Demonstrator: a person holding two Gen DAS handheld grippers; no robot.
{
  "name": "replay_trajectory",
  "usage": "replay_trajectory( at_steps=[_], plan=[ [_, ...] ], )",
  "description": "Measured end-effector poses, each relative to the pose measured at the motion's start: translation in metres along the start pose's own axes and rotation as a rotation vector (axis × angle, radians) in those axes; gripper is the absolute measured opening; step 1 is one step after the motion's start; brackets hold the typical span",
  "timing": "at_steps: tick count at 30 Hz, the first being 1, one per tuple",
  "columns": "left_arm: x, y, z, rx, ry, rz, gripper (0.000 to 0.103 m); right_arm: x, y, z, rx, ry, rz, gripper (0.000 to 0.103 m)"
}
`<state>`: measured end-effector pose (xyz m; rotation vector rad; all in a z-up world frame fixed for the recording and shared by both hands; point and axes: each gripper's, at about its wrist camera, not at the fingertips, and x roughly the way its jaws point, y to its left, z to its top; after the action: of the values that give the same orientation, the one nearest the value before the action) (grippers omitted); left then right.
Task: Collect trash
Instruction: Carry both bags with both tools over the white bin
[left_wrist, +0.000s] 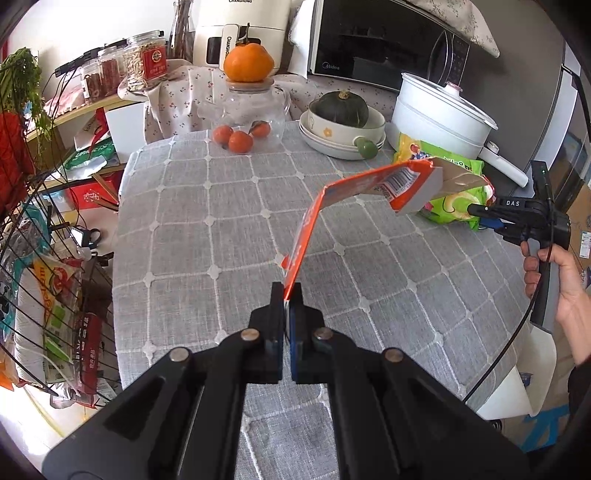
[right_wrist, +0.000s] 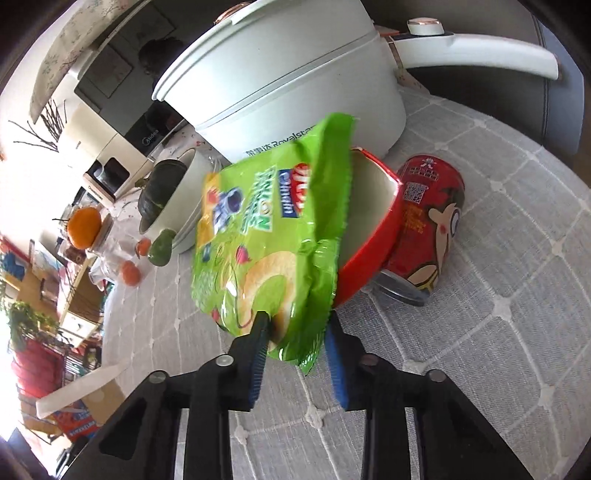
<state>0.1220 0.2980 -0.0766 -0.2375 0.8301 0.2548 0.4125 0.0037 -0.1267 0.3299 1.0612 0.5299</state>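
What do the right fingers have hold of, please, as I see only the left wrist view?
Observer: The green bag's lower corner sits between the right gripper's fingers, touching both.
Operator: Thank you. Is any trash hidden behind that bag?
Observer: Yes, a red can lies on its side beside a tipped red bowl.
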Motion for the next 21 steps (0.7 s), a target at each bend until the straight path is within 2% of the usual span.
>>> replay_trajectory(
  at_steps=[3,6,11,17,21],
  plan=[
    [-0.002,0.0,0.0,-0.005,-0.002,-0.007,0.003,-0.01,0.003,-0.002,-0.013,-0.016,0.032,0.017],
    [-0.008,-0.001,0.002,-0.011,-0.013,-0.014,0.003,-0.027,0.009,-0.004,-0.043,-0.03,0.038,0.014],
    [-0.019,-0.008,0.007,-0.005,-0.046,-0.027,0.003,-0.076,0.024,-0.009,-0.105,-0.075,0.052,0.013],
    [-0.032,-0.029,0.012,0.036,-0.074,-0.024,0.003,-0.142,0.039,-0.017,-0.192,-0.11,0.0,0.012],
    [-0.047,-0.044,0.009,0.047,-0.079,-0.044,0.003,-0.184,0.039,-0.028,-0.223,-0.146,-0.001,0.012]
  ],
)
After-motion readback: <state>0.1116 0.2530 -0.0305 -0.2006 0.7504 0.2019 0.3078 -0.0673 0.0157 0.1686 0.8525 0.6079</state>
